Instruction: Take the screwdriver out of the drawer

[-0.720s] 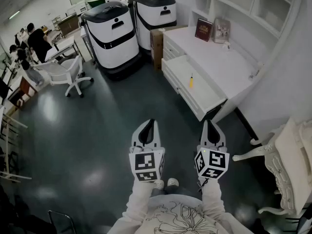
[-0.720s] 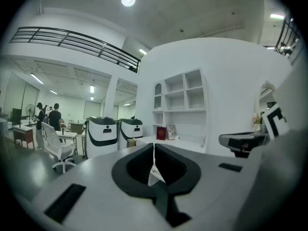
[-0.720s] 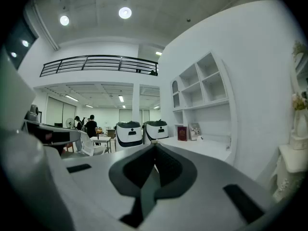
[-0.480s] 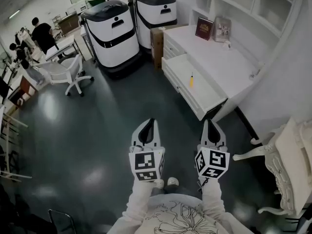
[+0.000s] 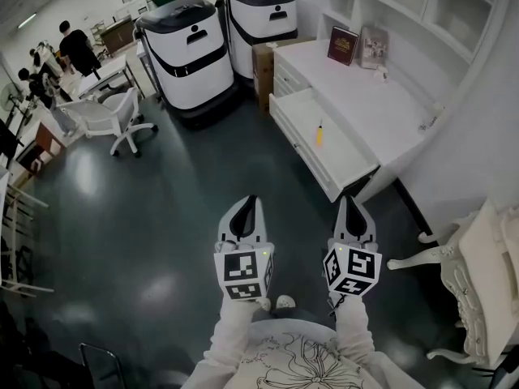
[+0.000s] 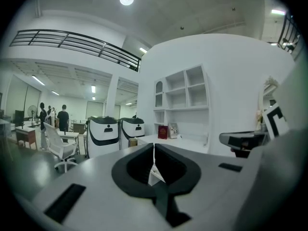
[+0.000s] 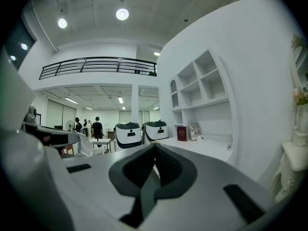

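Observation:
A yellow-handled screwdriver [image 5: 319,134] lies in the open white drawer [image 5: 302,147] of the desk, ahead and to the right in the head view. My left gripper [image 5: 253,200] and right gripper [image 5: 348,200] are held side by side over the dark floor, well short of the drawer. Both are shut, jaws together with nothing between them. In the left gripper view the left gripper [image 6: 154,145] points level toward the desk, and the right gripper [image 7: 154,146] does the same in its own view. The screwdriver is hidden in both gripper views.
Two white and black robots [image 5: 186,47] stand behind the desk's left end. Two books [image 5: 340,45] lean at the desktop's back, under wall shelves [image 5: 405,2]. A white office chair [image 5: 109,120] and people stand at the far left. An ornate white chair [image 5: 478,274] is at my right.
Both grippers have stayed put. The view has shifted slightly, and the people at the far left have moved a little.

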{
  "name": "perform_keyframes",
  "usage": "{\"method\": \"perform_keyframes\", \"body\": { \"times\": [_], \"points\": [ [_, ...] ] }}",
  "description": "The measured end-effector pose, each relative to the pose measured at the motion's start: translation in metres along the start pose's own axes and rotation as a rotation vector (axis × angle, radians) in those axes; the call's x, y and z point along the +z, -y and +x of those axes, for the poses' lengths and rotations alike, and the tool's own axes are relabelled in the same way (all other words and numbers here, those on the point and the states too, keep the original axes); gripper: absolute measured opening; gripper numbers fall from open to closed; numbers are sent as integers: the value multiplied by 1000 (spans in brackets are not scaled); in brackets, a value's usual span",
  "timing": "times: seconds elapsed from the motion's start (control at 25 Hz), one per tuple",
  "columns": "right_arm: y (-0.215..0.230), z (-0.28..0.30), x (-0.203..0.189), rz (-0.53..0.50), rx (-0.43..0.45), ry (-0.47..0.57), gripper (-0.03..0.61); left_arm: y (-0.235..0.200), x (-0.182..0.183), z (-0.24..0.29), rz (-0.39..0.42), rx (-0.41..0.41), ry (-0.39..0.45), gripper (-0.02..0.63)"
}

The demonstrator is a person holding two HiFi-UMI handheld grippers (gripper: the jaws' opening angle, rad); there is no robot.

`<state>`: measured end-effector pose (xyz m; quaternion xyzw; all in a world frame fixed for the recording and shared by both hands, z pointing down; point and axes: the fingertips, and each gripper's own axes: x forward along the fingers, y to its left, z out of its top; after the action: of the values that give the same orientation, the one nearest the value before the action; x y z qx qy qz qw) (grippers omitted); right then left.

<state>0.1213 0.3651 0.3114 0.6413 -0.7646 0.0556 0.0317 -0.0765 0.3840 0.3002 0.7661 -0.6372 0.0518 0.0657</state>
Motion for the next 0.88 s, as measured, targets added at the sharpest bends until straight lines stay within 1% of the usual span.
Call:
{"method": "perform_keyframes", "body": {
  "times": [0.44, 0.68, 0.88],
  "points": [
    [20, 24, -10, -1, 42, -20, 3, 17, -9, 23, 0, 26, -20, 11],
    [21, 51, -15, 13, 42, -32, 3, 7, -8, 49, 1, 33, -25, 11],
    [22, 93, -18, 20, 30, -41, 3, -7, -9, 90, -2, 19, -34, 11]
  ]
}}
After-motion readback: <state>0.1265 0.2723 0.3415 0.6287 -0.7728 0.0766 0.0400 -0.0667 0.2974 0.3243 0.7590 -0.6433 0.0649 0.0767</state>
